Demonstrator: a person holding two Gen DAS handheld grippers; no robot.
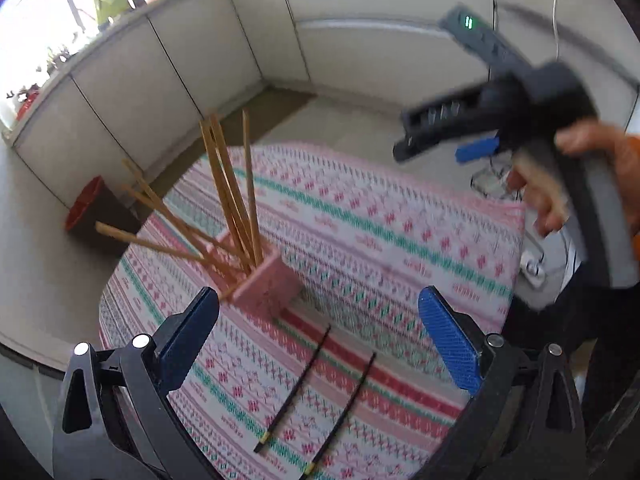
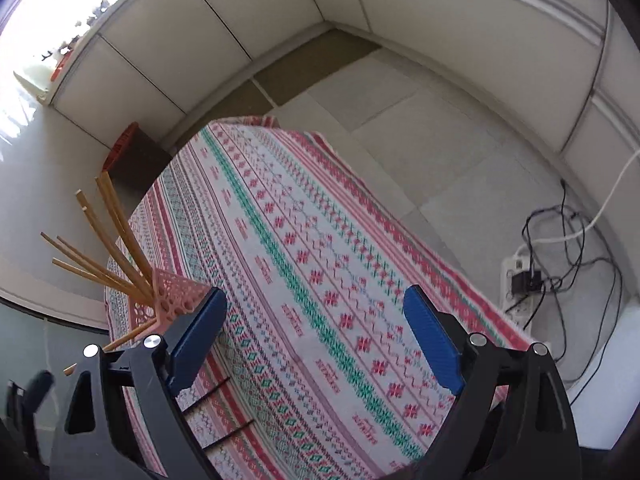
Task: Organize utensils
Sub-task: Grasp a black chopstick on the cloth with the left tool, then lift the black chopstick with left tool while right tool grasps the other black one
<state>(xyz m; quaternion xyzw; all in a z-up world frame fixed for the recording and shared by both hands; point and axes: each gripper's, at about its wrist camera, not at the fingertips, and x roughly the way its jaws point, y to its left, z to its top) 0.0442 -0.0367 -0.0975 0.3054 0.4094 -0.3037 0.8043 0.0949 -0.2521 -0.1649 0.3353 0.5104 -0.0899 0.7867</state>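
Note:
A pink perforated holder [image 1: 266, 280] stands on the patterned tablecloth [image 1: 380, 240] with several wooden chopsticks [image 1: 228, 188] fanning out of it. Two black chopsticks [image 1: 296, 388] lie side by side on the cloth near the front. My left gripper [image 1: 320, 328] is open and empty, above the black chopsticks and just short of the holder. My right gripper [image 2: 316, 332] is open and empty above the cloth; in the left wrist view it shows raised at the upper right. In the right wrist view the holder [image 2: 172, 292] sits at the left and the black chopsticks [image 2: 216, 390] lie behind my left finger.
The table [image 2: 360, 200] is small, with its edges close on all sides. A red basket [image 1: 84, 204] stands on the floor to the left. A power strip with cables [image 2: 524, 280] lies on the floor to the right. Partition walls [image 2: 440, 20] surround the area.

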